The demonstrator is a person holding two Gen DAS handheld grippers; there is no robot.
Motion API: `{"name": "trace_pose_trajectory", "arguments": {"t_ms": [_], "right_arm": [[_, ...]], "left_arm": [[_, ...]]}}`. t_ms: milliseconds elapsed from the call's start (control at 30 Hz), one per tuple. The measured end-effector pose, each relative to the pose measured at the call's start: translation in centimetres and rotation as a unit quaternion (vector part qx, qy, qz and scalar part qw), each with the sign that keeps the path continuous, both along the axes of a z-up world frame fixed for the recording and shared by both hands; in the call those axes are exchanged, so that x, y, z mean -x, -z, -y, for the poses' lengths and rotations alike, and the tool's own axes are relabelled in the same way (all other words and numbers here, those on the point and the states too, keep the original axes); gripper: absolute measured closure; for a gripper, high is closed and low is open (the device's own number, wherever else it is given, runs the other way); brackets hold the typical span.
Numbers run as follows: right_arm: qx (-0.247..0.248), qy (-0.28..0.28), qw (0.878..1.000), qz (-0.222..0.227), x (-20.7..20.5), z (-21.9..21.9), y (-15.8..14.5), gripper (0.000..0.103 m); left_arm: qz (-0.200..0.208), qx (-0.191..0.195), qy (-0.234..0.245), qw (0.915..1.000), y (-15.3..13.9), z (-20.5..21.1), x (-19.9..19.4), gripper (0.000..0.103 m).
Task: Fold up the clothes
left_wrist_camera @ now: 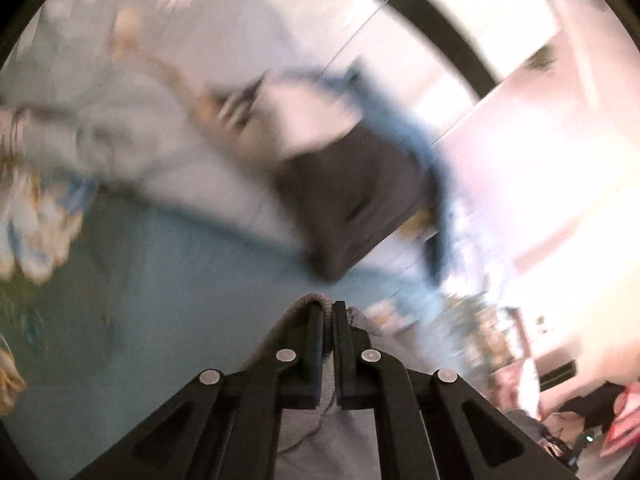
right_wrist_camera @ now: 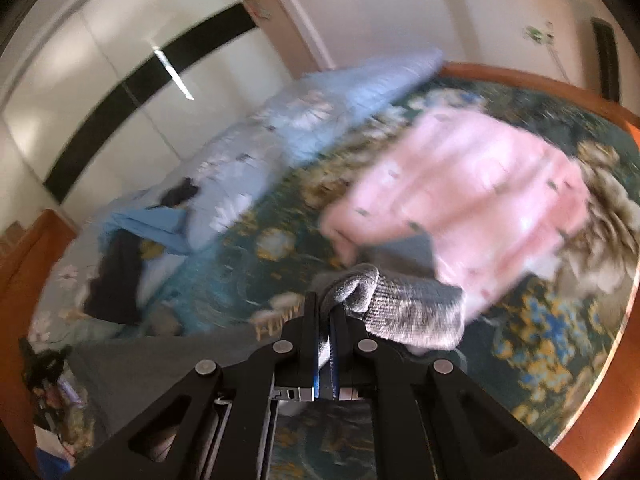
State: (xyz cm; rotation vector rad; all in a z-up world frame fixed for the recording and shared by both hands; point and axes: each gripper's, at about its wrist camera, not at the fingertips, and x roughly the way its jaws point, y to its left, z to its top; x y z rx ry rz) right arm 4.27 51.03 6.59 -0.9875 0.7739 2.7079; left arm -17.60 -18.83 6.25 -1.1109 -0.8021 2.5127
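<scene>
A grey knit garment [left_wrist_camera: 332, 436] hangs between both grippers over a bed. In the left wrist view my left gripper [left_wrist_camera: 329, 312] is shut on its ribbed edge, with cloth showing between and under the black fingers. In the right wrist view my right gripper [right_wrist_camera: 327, 308] is shut on another part of the grey garment [right_wrist_camera: 416, 308], whose ribbed cuff bunches over the right finger. The view from the left is strongly blurred.
A pink fleece garment [right_wrist_camera: 472, 192] lies on the dark floral bedspread [right_wrist_camera: 248, 264] ahead of the right gripper. A pale blue quilt [right_wrist_camera: 304, 128] and dark clothes [right_wrist_camera: 120, 272] lie at the left. An orange wooden bed frame [right_wrist_camera: 532, 80] rims the bed. A dark grey cloth [left_wrist_camera: 360, 196] lies ahead of the left gripper.
</scene>
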Motion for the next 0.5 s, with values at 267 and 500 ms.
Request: {"name": "trace_pose_trajectory", "arguments": {"t_ms": [267,500], "right_arm": [[-0.001,-0.027,0.997,-0.071,-0.3,1.1,-2.8,0.099],[0.037,-0.035,0.999,0.015,-3.0,0.9,5.9,0.099]], "left_arm": [[-0.192,0.023,-0.016,0.9810,-13.6,5.3,-10.0,0.099],[-0.166,0.029,-0.047,0.9846,-5.6,9.1,-20.5,0.098]]}}
